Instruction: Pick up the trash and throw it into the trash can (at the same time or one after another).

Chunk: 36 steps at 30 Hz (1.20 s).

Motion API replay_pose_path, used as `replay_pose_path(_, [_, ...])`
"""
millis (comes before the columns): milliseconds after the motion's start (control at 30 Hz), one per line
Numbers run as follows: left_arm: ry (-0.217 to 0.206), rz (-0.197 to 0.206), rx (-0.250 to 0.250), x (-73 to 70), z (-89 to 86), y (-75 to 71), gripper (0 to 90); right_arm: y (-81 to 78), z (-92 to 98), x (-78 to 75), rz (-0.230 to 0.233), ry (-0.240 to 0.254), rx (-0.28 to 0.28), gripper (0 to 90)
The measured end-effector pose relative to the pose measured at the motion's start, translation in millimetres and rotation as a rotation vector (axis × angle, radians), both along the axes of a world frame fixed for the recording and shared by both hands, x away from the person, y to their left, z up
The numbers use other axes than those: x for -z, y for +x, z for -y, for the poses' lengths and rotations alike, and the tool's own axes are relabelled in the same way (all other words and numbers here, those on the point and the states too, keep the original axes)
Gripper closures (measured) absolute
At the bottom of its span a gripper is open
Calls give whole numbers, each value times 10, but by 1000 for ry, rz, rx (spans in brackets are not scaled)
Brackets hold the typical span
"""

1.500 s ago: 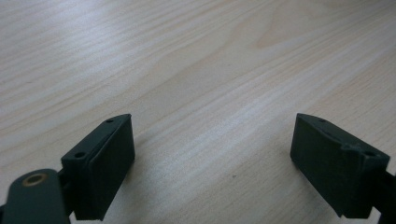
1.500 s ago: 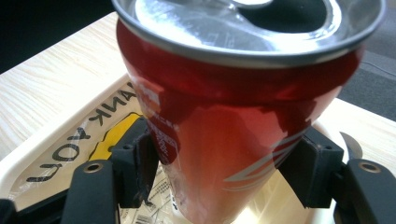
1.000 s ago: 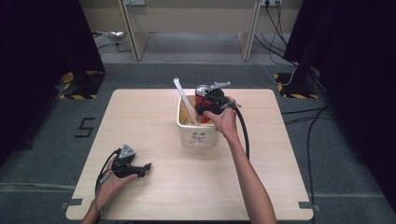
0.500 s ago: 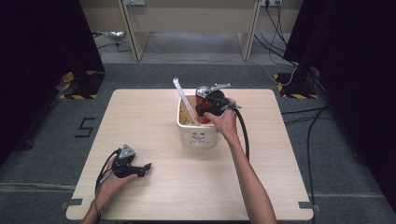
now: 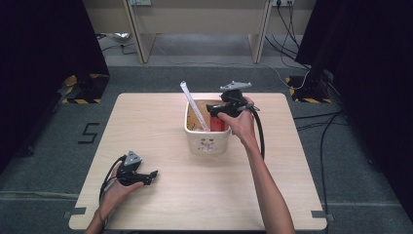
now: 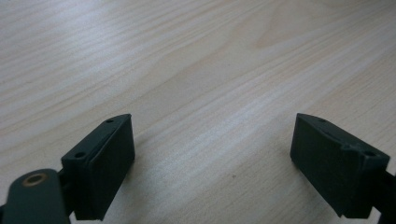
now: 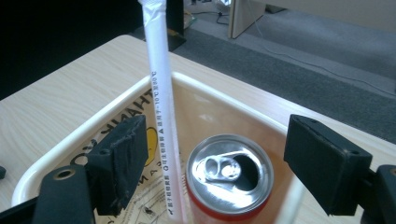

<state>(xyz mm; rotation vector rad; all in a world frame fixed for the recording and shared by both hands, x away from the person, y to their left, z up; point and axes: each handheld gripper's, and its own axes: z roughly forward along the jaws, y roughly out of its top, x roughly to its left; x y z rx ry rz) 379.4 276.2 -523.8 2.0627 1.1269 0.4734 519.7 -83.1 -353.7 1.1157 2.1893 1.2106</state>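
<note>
Grey carpet runs all round the pale wooden table (image 5: 146, 126), with dark curtains to the left and right and desk legs across the far side. Near the middle of the table, a little toward its far edge, stands a cream tub (image 5: 208, 141) with a printed front. Inside it a red drink can (image 7: 229, 177) stands upright, its tab end open on top, and a paper-wrapped straw (image 7: 161, 107) leans out of the tub just beside the can, tilting toward the far left.

My right gripper (image 5: 225, 108) hangs over the tub's right side, just above the can. Its jaws have just been opening and now stand wide; in the right gripper view the can sits between them, and neither pad presses on it. The straw passes close by one jaw.

My left gripper (image 5: 148, 175) rests low at the near left part of the table, well apart from the tub. Its jaws stand wide over bare wood.
</note>
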Motion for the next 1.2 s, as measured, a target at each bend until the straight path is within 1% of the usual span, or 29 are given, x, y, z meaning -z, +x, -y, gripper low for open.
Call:
replay_pose_path(167, [1,-2,1,-1,-1,0,128,-17,129,-39,10,-4,19,228])
replay_pose_path(233, [-1,0,0,0,0,0,128,-32,163,-52,14,2,24,233])
replay_pose_path(367, [0,-1,1,-1,-1,0,129,-53,213,-70,21,-5,30,234])
replay_pose_path(500, [0,0,0,0,0,0,128,-67,284,-87,26,-1,43,233])
replay_pose_path(833, [0,0,0,0,1,0,128,-119,443,-118,37,8,65,178])
replay_pose_path(900, [1,-2,1,-1,0,0,128,-131,469,-118,41,4,68,170])
replay_pose_path(1000, [0,0,0,0,0,0,128,-152,514,-116,39,12,75,169])
replay_pose_path(1100, [0,0,0,0,0,0,128,-164,561,-111,40,10,79,168])
replay_pose_path(1200, [0,0,0,0,0,0,128,-177,606,-112,39,25,84,168])
